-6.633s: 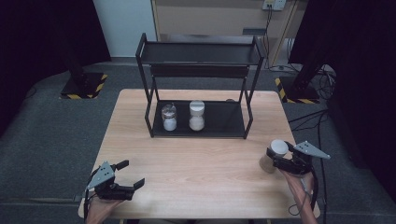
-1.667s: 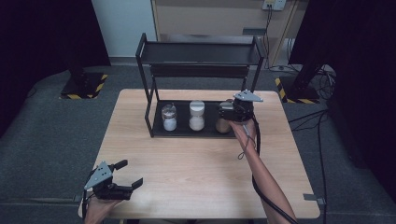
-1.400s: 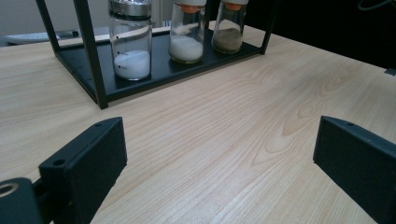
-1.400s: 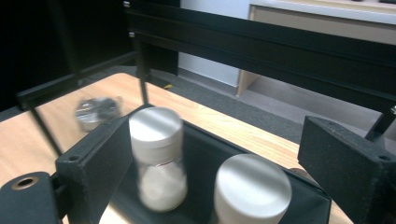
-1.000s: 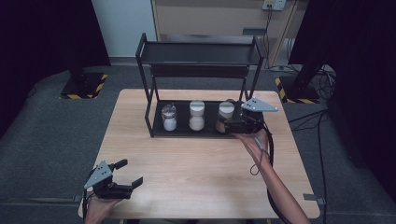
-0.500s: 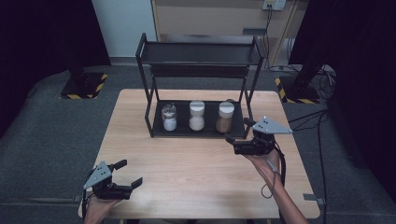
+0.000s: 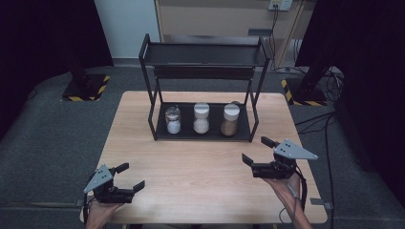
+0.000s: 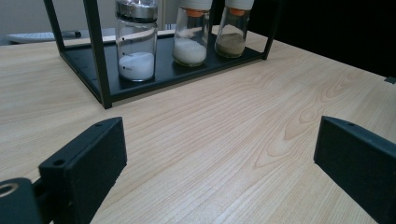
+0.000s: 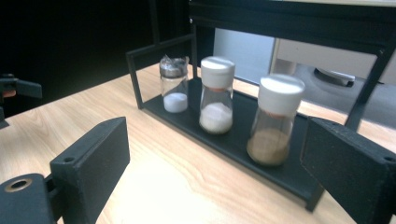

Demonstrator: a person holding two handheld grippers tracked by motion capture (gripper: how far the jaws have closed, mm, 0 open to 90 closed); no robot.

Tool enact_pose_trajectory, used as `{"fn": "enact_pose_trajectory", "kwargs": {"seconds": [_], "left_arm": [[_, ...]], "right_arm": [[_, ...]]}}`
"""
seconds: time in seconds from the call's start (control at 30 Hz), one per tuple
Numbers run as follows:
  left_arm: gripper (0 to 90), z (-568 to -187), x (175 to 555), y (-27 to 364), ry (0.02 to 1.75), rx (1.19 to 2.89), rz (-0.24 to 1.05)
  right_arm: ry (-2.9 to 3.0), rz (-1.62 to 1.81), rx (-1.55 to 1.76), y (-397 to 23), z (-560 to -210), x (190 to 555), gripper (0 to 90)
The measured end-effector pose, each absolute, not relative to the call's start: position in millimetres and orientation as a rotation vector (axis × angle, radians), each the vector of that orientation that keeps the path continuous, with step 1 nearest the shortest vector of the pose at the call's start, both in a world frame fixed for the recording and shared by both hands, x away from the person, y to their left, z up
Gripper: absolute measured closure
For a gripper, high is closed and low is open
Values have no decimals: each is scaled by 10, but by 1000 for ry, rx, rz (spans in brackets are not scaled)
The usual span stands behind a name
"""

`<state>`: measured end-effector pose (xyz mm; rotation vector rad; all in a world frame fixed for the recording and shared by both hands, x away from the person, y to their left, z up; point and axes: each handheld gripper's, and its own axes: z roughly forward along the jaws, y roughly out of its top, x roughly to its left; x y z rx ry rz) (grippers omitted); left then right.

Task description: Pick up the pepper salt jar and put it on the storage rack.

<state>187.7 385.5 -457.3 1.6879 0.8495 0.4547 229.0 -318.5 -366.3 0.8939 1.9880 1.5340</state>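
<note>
A black two-tier rack (image 7: 203, 136) stands at the back middle of the wooden table (image 7: 200, 167). On its lower shelf stand three jars in a row: a metal-capped jar with white powder (image 7: 173, 119), a white-capped jar with white grains (image 7: 201, 118) and a white-capped jar with brown powder (image 7: 230, 119). My right gripper (image 7: 258, 150) hovers open over the table's right front, apart from the rack, nothing between its jaws. My left gripper (image 7: 131, 176) rests open at the front left corner, holding nothing. The right gripper view faces the brown jar (image 9: 275, 126); the left gripper view faces the metal-capped jar (image 8: 136, 39).
The rack's upper shelf (image 7: 205, 52) is bare. Bare tabletop lies between both grippers and the rack. Grey floor surrounds the table, with stand bases marked in yellow and black (image 7: 86, 88) and cables (image 7: 329, 76) at the back.
My right gripper carried the brown jar to the rack's lower shelf, let it go beside the other two, then drew back open toward the table's right front. The left gripper stayed put.
</note>
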Motion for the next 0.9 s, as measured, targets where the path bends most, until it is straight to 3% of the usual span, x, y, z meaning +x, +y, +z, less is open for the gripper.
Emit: {"fn": "enact_pose_trajectory", "kwargs": {"seconds": [0.43, 0.9], "left_arm": [[14, -4564, 1874, 3852, 847, 1693, 454], [15, -4561, 1866, 3857, 842, 1691, 457]], "right_arm": [[1965, 1487, 980, -3371, -3992, 1979, 82], [1946, 1490, 1031, -3478, -4272, 1896, 83]]}}
